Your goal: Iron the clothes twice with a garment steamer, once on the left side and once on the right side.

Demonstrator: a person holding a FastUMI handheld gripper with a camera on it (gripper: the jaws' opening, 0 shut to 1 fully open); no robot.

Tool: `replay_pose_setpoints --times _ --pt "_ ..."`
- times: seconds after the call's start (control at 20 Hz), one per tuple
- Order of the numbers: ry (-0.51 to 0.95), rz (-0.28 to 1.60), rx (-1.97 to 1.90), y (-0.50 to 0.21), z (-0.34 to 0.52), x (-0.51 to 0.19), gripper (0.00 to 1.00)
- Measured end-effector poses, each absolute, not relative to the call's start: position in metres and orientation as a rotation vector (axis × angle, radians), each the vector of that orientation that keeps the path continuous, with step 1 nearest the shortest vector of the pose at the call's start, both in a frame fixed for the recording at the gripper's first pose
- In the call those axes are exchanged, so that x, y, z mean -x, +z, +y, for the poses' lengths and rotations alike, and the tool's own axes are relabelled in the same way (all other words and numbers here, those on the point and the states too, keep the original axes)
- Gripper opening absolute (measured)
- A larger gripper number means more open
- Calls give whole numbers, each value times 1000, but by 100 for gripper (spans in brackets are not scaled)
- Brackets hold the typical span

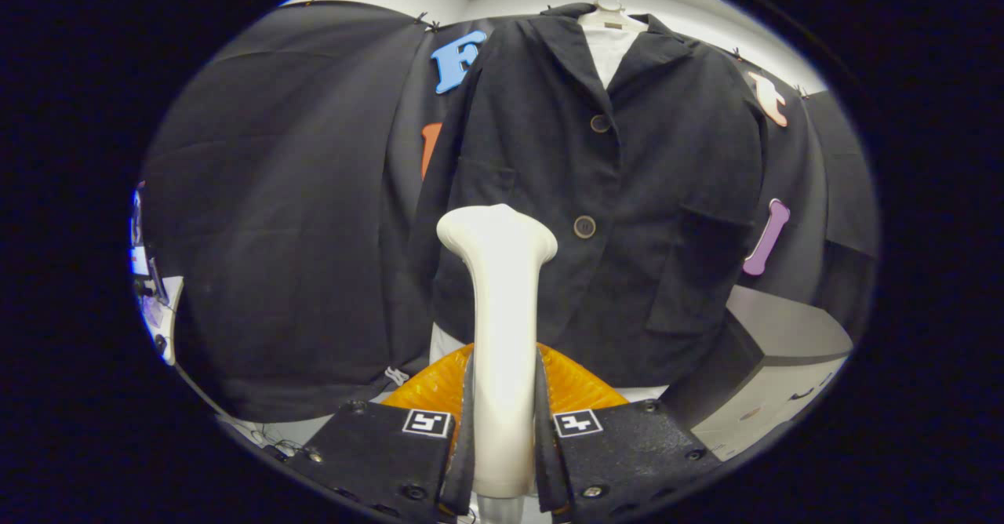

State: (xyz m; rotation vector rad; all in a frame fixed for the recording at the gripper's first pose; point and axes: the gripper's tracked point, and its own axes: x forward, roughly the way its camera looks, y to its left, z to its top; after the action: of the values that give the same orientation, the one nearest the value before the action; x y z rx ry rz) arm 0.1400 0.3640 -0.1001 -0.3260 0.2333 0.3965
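The gripper point(502, 438) holds the steamer point(500, 336) by its white handle, with both fingers point(464, 438) pressed against its sides, one on the left and one on the right. The steamer stands upright between them and widens at the far end into a rounded head, which points toward the jacket point(596, 210).

The jacket is dark and hangs on a white hanger point(610, 16) straight ahead, beyond the steamer. It is buttoned, with one button point(600, 123) high on the chest and a second just right of the steamer's head. A white lining shows in the open collar. The steamer's head lies over the jacket's lower left front in this view; whether it touches the cloth cannot be told, since the lens flattens the depth.

Near the fingers, behind the handle, lies an orange ribbed thing point(576, 387), perhaps a stand or basin; its shape is mostly hidden. To the right, below the jacket's hem, stands a grey box point(776, 367) with a pale front. On the far left sits some white gear point(161, 312), too small to make out.
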Motion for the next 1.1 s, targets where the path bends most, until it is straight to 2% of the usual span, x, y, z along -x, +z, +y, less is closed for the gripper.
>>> replay_pose_setpoints --times 0.3,0.65,0.9,1.1 --pt "378 333 382 -155 345 -136 34" --pt "364 394 414 -180 324 -139 34" --pt "352 404 408 -179 317 -125 34" --pt "343 370 359 -149 303 -102 34"
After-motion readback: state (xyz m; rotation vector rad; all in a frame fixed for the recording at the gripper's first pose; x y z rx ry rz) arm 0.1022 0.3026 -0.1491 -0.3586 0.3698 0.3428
